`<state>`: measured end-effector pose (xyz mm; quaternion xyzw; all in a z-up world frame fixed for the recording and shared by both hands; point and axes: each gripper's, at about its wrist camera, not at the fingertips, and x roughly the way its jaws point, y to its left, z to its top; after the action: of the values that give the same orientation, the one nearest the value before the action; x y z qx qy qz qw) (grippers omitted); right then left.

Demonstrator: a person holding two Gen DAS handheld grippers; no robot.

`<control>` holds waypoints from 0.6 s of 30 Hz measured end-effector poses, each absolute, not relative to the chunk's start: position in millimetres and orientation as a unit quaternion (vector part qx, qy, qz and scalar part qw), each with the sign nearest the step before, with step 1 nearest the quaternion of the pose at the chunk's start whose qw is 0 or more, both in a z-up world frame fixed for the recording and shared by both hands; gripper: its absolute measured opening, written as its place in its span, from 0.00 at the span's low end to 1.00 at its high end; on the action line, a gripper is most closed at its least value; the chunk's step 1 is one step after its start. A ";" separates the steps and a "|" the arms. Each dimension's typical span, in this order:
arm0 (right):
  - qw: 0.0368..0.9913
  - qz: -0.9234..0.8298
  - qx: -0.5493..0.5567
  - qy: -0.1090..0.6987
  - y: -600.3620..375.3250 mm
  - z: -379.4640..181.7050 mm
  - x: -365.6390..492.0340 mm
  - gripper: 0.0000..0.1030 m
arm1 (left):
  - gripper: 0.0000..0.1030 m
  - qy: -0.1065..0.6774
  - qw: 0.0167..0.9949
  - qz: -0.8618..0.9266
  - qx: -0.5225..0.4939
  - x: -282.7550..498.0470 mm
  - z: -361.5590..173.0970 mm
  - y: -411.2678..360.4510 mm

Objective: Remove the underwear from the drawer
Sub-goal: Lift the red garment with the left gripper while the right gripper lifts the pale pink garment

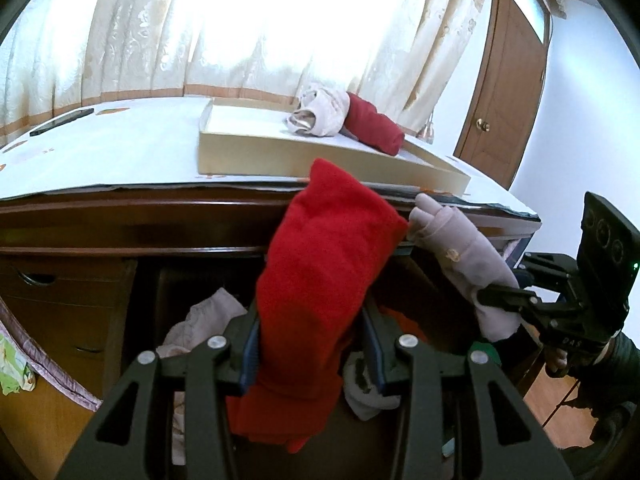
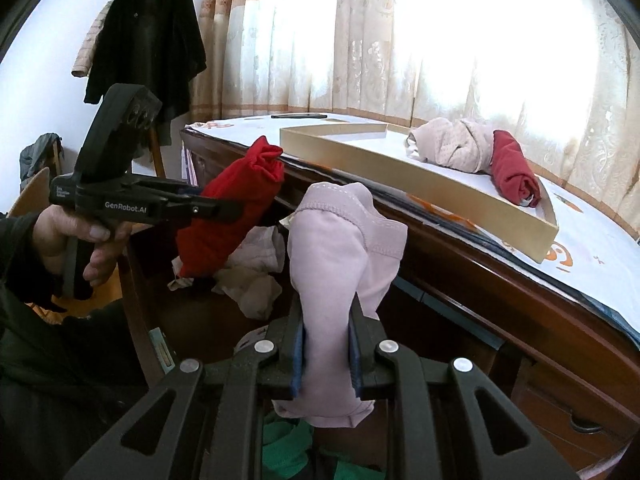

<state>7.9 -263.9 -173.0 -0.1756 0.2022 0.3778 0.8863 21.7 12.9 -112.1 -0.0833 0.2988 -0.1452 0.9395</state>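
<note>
Red cloth fills the middle of the left wrist view: a rolled pair of red underwear (image 1: 324,276) is pinched between the two fingers of the left gripper (image 1: 312,352), its upper end standing up in front of the dark wooden desk edge (image 1: 120,216). In the right wrist view the same red roll (image 2: 236,208) is seen from the side, clamped in the left gripper (image 2: 224,210), which a bare hand (image 2: 76,240) holds by the handle.

The right gripper (image 2: 326,354) is closed on a pale lilac pair of underwear (image 2: 340,280), which sticks up between its blue-padded fingers (image 2: 298,360). From the left wrist view this lilac piece (image 1: 464,264) hangs just to the right of the red one, held by the right gripper (image 1: 504,300); the two garments nearly touch at their upper ends.

Both pieces are held above the open drawer (image 2: 152,288), level with the desk edge. More clothes lie in the drawer below: a heap of whitish cloth (image 2: 252,272) and something green (image 2: 288,448).

On the desk top, covered by a white sheet (image 1: 120,152), sits a shallow cardboard tray (image 1: 280,152). A beige bundle (image 1: 320,114) and a dark red roll (image 1: 374,128) lie together at its far end. A black flat object (image 1: 62,122) lies near the curtain (image 1: 140,32). A dark coat (image 2: 148,44) hangs on the wall.
</note>
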 end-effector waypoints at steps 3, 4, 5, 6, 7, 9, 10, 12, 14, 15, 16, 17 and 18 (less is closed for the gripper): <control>0.888 0.380 -0.175 0.193 -265.0 -172.2 5.0 0.19 | 0.40 0.293 0.941 -0.142 -0.085 20.9 -111.3 13.7; 0.889 0.379 -0.175 0.190 -265.2 -171.8 4.3 0.19 | 0.40 0.292 0.942 -0.142 -0.086 20.4 -111.1 13.6; 0.889 0.379 -0.174 0.186 -265.8 -171.4 3.4 0.19 | 0.40 0.289 0.943 -0.141 -0.087 19.6 -110.6 13.9; 0.890 0.380 -0.173 0.183 -266.4 -171.2 2.3 0.19 | 0.40 0.285 0.944 -0.141 -0.088 18.6 -110.1 14.3; 0.891 0.381 -0.171 0.178 -267.4 -170.7 1.1 0.19 | 0.40 0.282 0.945 -0.141 -0.089 17.5 -109.7 14.5; 0.893 0.381 -0.168 0.173 -268.9 -170.2 0.2 0.19 | 0.40 0.277 0.946 -0.140 -0.090 15.4 -109.1 14.3; 0.893 0.381 -0.167 0.171 -269.6 -170.1 -0.1 0.19 | 0.40 0.274 0.947 -0.141 -0.092 14.3 -108.7 14.4; 0.895 0.381 -0.163 0.165 -271.1 -169.2 -1.6 0.19 | 0.40 0.267 0.949 -0.142 -0.094 11.9 -107.8 13.8; 0.896 0.382 -0.160 0.160 -272.5 -168.7 -3.1 0.19 | 0.40 0.259 0.951 -0.142 -0.092 9.5 -106.2 13.2; 0.897 0.381 -0.160 0.158 -272.7 -168.4 -3.4 0.19 | 0.40 0.255 0.953 -0.140 -0.089 8.2 -105.0 12.6; 0.898 0.380 -0.158 0.155 -273.3 -168.0 -3.9 0.19 | 0.40 0.250 0.954 -0.139 -0.087 7.1 -103.6 12.3; 0.898 0.380 -0.157 0.153 -273.9 -167.7 -3.8 0.19 | 0.40 0.248 0.955 -0.139 -0.086 6.3 -102.6 11.7; 0.899 0.380 -0.156 0.151 -274.2 -167.5 -4.1 0.19 | 0.40 0.245 0.956 -0.137 -0.085 5.4 -101.3 11.7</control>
<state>-4.1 -274.2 -167.5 -0.1560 0.1514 0.3800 0.8991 5.4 11.7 -101.3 -0.0847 0.2451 -0.1371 0.9560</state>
